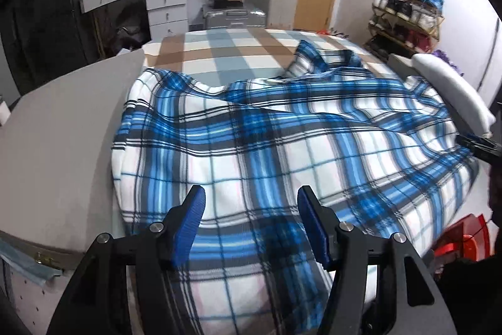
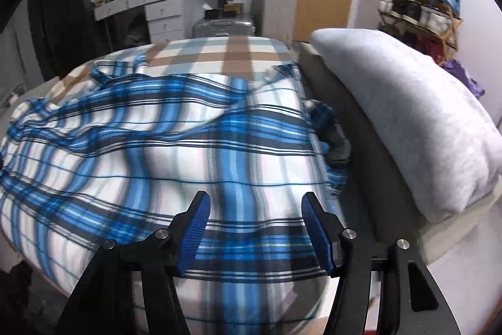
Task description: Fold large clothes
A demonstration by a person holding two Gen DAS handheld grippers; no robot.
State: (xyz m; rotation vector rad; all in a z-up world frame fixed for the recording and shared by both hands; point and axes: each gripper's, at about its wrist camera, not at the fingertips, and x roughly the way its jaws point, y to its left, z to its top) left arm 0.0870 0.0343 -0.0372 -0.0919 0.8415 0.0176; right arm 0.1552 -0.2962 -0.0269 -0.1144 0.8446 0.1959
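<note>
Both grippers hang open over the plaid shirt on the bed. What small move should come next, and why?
Probably lower both grippers to the near hem and pinch it. The left gripper and right gripper stand open with nothing between the pads, and the plaid shirt lies spread but rumpled on the bed, so a fold needs a hold first.

One plaid shirt [image 1: 282, 140], one checked bedsheet [image 1: 238, 49], one white pillow [image 2: 408, 115], two claws [image 1: 251, 200] [image 2: 255, 206]
</note>
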